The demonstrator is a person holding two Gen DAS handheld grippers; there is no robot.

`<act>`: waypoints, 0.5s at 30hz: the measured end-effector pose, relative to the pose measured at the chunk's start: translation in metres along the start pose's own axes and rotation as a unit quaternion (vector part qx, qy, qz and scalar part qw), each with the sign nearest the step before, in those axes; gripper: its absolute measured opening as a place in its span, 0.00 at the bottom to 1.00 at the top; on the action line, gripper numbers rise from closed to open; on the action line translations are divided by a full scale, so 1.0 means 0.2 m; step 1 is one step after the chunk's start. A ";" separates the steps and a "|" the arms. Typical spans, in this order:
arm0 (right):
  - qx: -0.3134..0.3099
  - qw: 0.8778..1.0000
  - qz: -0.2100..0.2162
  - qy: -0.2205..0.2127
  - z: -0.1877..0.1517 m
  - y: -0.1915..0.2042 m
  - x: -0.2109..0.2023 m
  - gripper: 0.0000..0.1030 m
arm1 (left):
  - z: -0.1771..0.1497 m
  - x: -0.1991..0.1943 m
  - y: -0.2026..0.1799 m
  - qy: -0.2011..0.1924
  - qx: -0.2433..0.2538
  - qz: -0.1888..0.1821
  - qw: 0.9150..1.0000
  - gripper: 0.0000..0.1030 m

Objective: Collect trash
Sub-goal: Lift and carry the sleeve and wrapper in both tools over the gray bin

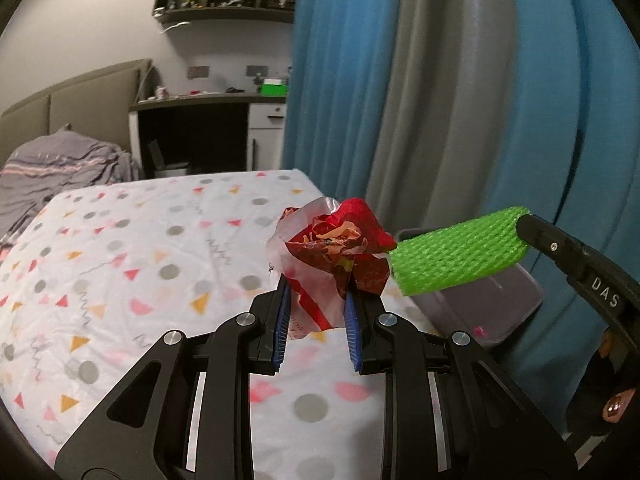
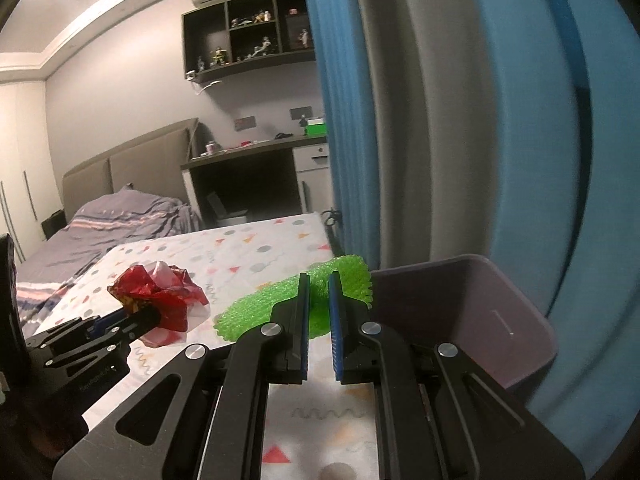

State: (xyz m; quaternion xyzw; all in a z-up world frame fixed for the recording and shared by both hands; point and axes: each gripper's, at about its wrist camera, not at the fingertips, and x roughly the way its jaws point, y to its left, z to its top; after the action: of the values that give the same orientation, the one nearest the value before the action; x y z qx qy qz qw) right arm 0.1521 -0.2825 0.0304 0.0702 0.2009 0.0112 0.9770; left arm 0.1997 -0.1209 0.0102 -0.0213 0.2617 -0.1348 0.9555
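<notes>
My left gripper (image 1: 318, 290) is shut on a crumpled red and clear plastic wrapper (image 1: 336, 252) and holds it above the patterned sheet; the wrapper also shows in the right wrist view (image 2: 160, 292). My right gripper (image 2: 319, 280) is shut on a green foam net sleeve (image 2: 288, 304) and holds it near the rim of a grey plastic bin (image 2: 460, 312). In the left wrist view the sleeve (image 1: 456, 256) sticks out from the right gripper's fingers (image 1: 536, 232), over the bin (image 1: 480, 300).
A sheet with coloured triangles and dots (image 1: 140, 260) covers the surface below. Blue and grey curtains (image 1: 440, 100) hang right behind the bin. A bed with a grey blanket (image 2: 120, 220), a desk (image 2: 256, 152) and wall shelves stand farther back.
</notes>
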 end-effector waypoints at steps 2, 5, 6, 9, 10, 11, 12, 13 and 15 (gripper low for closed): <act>0.005 1.000 -0.009 0.000 0.00 -0.04 0.00 0.09 | 0.02 0.03 -0.05 0.000 0.006 -0.009 1.000 0.23; 0.012 1.000 -0.023 -0.001 -0.01 -0.12 0.01 0.09 | 0.04 0.07 -0.15 -0.001 0.017 -0.024 1.000 0.23; 0.014 0.999 -0.028 -0.002 -0.01 -0.14 0.01 0.09 | 0.05 0.09 -0.18 -0.001 0.021 -0.030 0.999 0.23; 0.019 0.999 -0.043 -0.004 -0.01 -0.21 0.01 0.09 | 0.06 0.14 -0.28 0.000 0.031 -0.047 0.998 0.23; 0.022 0.999 -0.048 -0.004 -0.01 -0.24 0.01 0.09 | 0.06 0.15 -0.31 0.001 0.035 -0.052 0.998 0.23; 0.025 0.998 -0.054 -0.004 -0.01 -0.27 0.01 0.09 | 0.06 0.16 -0.33 0.002 0.038 -0.055 0.998 0.23; 0.027 0.998 -0.059 -0.005 -0.02 -0.29 0.01 0.09 | 0.06 0.18 -0.35 0.003 0.041 -0.059 0.997 0.23; 0.029 0.997 -0.067 -0.006 -0.02 -0.32 0.01 0.09 | 0.06 0.20 -0.38 0.003 0.045 -0.065 0.997 0.23; 0.032 0.997 -0.076 -0.006 -0.03 -0.37 0.01 0.09 | 0.06 0.23 -0.42 0.004 0.049 -0.078 0.996 0.23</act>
State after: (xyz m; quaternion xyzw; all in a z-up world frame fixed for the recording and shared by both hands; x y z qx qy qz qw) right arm 0.1503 -0.3546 0.0141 0.0861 0.1999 -0.0703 0.9735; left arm 0.2223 -0.2148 0.0068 0.0058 0.2565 -0.2214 0.9408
